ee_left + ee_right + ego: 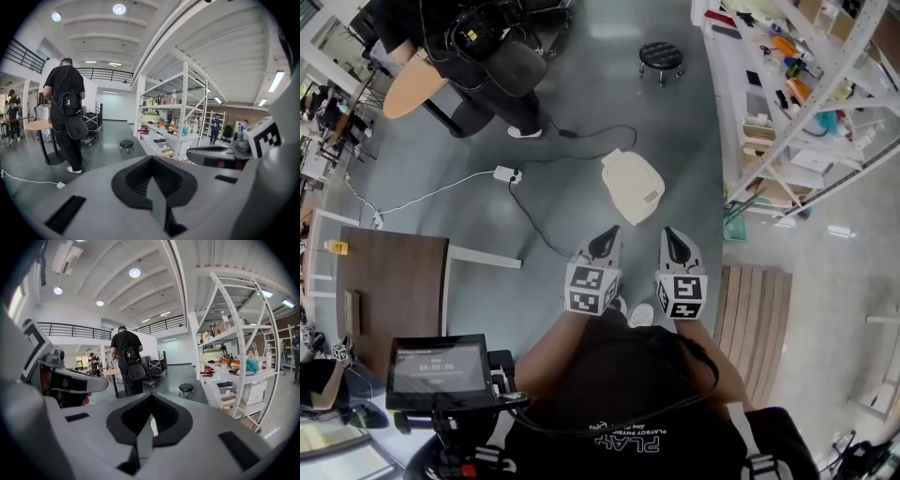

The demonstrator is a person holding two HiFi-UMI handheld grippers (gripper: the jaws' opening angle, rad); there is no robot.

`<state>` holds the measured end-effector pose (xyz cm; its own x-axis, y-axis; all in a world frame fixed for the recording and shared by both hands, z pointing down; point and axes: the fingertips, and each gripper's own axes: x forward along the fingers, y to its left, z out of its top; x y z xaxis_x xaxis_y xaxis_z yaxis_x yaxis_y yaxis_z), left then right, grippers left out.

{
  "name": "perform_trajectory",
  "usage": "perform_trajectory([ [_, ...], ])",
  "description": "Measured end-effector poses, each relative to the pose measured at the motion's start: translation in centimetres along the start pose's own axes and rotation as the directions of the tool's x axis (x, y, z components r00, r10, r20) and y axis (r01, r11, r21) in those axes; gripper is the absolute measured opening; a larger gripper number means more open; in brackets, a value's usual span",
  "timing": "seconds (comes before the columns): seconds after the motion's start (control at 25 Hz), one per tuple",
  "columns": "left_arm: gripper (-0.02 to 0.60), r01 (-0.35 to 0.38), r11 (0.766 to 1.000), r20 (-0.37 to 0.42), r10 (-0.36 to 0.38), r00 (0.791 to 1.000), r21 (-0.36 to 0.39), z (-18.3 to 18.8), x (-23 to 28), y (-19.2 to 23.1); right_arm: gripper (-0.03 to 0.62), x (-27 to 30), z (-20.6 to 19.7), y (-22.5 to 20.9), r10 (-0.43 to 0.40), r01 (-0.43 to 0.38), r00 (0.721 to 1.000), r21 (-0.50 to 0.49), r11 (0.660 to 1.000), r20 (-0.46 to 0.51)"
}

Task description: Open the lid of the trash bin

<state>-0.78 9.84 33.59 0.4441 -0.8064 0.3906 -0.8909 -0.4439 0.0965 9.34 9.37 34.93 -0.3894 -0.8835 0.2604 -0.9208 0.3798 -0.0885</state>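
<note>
You held the left gripper (606,244) and right gripper (677,247) side by side, close to your body, both clenched on nothing. The bin (633,186) stood on the floor (581,112) ahead of them, well apart.

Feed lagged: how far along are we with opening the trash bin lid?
Nothing done: the trash bin stands ahead on the floor, lid down. In hand: nothing; left claw and right claw are shut, empty, well short of it. Left: reaching it and lifting the lid.
</note>
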Motion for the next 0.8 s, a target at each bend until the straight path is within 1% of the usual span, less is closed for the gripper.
perform_trajectory([
  [0.36,-0.003,0.033,0.999,0.006,-0.033,0.999,0.007,1.6,3.6,3.2,-0.003,4.3,1.5,-0.8,-0.035,0.035,0.999,-0.019,0.999,0.008],
  [0.6,-0.003,0.056,0.998,0.000,-0.056,0.998,0.008,2.9,5.8,5.5,-0.003,7.5,2.5,-0.9,-0.037,0.037,0.999,-0.023,0.999,-0.002],
  [0.8,-0.003,0.071,0.997,-0.031,-0.071,0.997,0.002,3.4,7.0,7.4,-0.003,9.8,3.3,-1.0,-0.047,0.046,0.999,-0.024,0.999,-0.004],
])
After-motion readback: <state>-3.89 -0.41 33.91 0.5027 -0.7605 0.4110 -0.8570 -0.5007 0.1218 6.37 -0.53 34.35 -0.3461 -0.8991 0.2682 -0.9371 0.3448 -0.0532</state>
